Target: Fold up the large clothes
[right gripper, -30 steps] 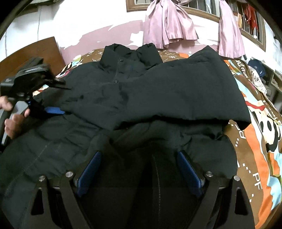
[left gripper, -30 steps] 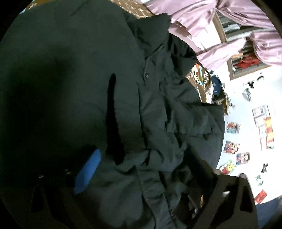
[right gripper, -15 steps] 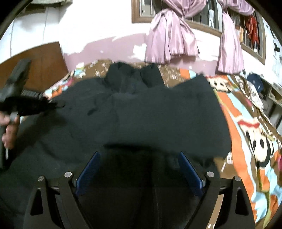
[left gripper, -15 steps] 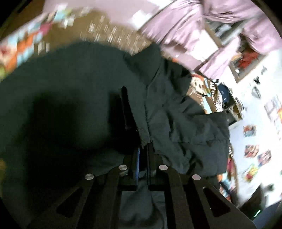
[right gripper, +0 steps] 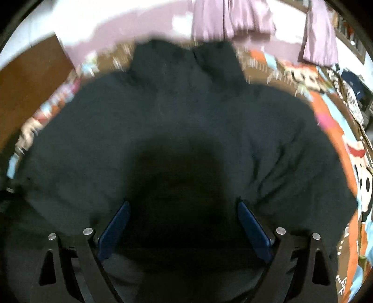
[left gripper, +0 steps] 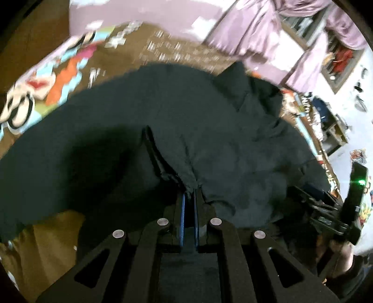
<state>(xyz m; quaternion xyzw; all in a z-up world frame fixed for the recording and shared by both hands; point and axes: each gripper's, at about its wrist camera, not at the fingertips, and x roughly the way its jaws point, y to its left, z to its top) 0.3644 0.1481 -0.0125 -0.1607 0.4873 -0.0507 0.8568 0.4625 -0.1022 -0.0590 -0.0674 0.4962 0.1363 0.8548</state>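
A large black padded jacket (left gripper: 209,130) lies spread on the bed, collar towards the far wall. My left gripper (left gripper: 189,195) is shut on a fold of the jacket's front edge and holds it up a little. In the right wrist view the jacket (right gripper: 186,111) fills the frame. My right gripper (right gripper: 184,209) is open, its blue pads (right gripper: 115,226) spread wide just above the jacket's lower part, holding nothing. The right gripper's body also shows at the right edge of the left wrist view (left gripper: 349,209).
A colourful cartoon bedsheet (left gripper: 70,67) covers the bed around the jacket. Pink curtains (right gripper: 233,21) hang at the window behind. A wooden headboard (right gripper: 28,79) stands at the left. Shelves with clutter (left gripper: 326,125) are beside the bed on the right.
My left gripper has closed on the jacket's front edge and pulled back, lifting it. The right gripper stayed open and moved forward over the jacket.
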